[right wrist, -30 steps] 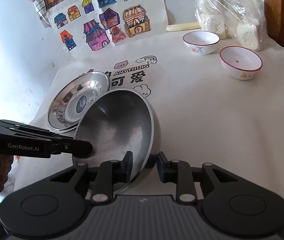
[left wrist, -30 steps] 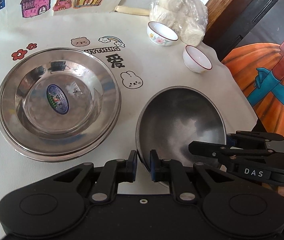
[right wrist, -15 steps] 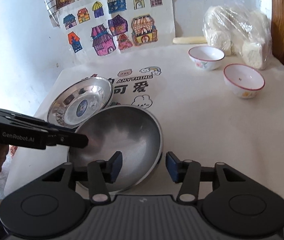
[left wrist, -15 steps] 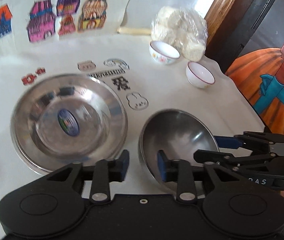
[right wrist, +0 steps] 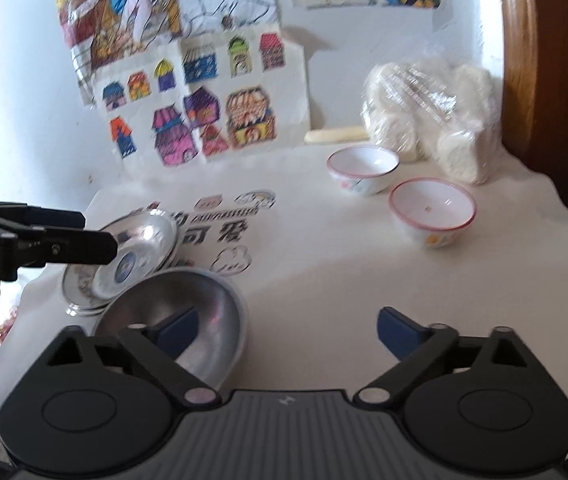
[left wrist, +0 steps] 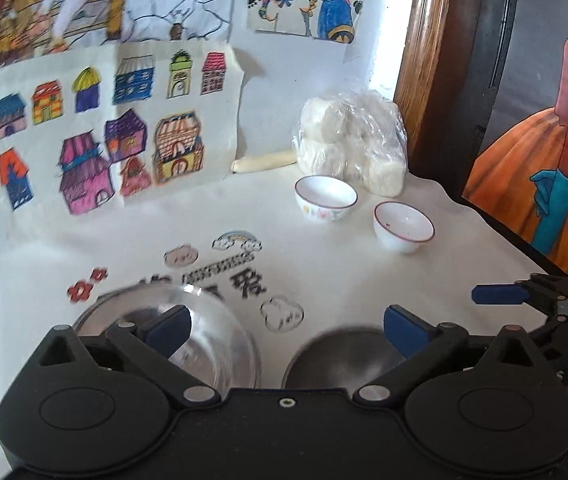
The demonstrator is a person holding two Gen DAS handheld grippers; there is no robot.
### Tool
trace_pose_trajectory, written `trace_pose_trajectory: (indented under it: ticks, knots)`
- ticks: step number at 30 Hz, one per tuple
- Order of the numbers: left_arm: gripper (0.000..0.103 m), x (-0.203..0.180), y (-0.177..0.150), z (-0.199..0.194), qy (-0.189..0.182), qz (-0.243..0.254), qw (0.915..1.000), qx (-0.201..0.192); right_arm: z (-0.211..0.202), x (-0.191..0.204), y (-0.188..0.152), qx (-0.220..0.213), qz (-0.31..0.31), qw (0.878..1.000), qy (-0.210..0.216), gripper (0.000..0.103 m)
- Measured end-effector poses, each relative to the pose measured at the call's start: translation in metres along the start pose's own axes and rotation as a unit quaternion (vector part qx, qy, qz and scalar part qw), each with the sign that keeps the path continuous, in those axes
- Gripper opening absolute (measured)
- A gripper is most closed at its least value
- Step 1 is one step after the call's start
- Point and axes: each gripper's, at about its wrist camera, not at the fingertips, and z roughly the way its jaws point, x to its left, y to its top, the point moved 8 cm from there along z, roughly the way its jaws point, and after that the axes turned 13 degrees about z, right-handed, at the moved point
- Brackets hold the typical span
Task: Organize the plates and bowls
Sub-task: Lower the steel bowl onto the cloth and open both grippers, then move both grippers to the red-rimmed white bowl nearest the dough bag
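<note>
A steel bowl [right wrist: 204, 304] rests on the white tablecloth, right beside a stack of steel plates [right wrist: 140, 256] with a blue sticker. My right gripper [right wrist: 287, 328] hangs above the bowl's right rim, its jaws opening wide and gripping nothing. In the left wrist view my left gripper [left wrist: 286, 328] is just as wide and still opening, above the gap between the plates [left wrist: 204, 344] and the bowl [left wrist: 344, 356]. Its pads touch neither. Two white bowls [left wrist: 326, 198] [left wrist: 404, 226] stand apart at the back right.
A plastic bag of white buns [right wrist: 432, 108] leans against the wall behind the white bowls, with a pale stick [right wrist: 336, 135] beside it. Coloured drawings hang on the wall [left wrist: 284, 92]. A wooden door frame [left wrist: 420, 60] borders the table on the right.
Both grippers were shut on the steel bowl's rim and have let go, opening wide. The tilted bowl now lies flat. Both hands have drawn back and the left has risen.
</note>
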Motion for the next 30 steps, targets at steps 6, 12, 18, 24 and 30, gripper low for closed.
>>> trace_pose_trajectory:
  ticks: [6, 12, 18, 24, 30]
  knots:
    - [0.102, -0.015, 0.031, 0.044, 0.002, 0.007, 0.9999, 0.015, -0.004, -0.029, 0.021, -0.052, 0.001, 0.999, -0.015, 0.103]
    - [0.102, -0.030, 0.062, 0.105, -0.028, -0.048, 0.9950, 0.083, 0.000, -0.079, 0.050, -0.099, 0.017, 0.991, -0.083, 0.103]
    - [0.102, -0.043, 0.083, 0.159, -0.048, -0.121, 0.9849, 0.114, 0.024, -0.123, 0.078, -0.122, 0.018, 0.981, -0.147, 0.103]
    - [0.102, -0.055, 0.087, 0.200, -0.060, -0.149, 0.9785, 0.130, 0.053, -0.143, 0.091, -0.115, 0.008, 0.981, -0.158, 0.103]
    - [0.092, -0.058, 0.084, 0.218, -0.065, -0.152, 0.9747, 0.150, 0.070, -0.145, 0.090, -0.099, 0.009, 0.985, -0.142, 0.097]
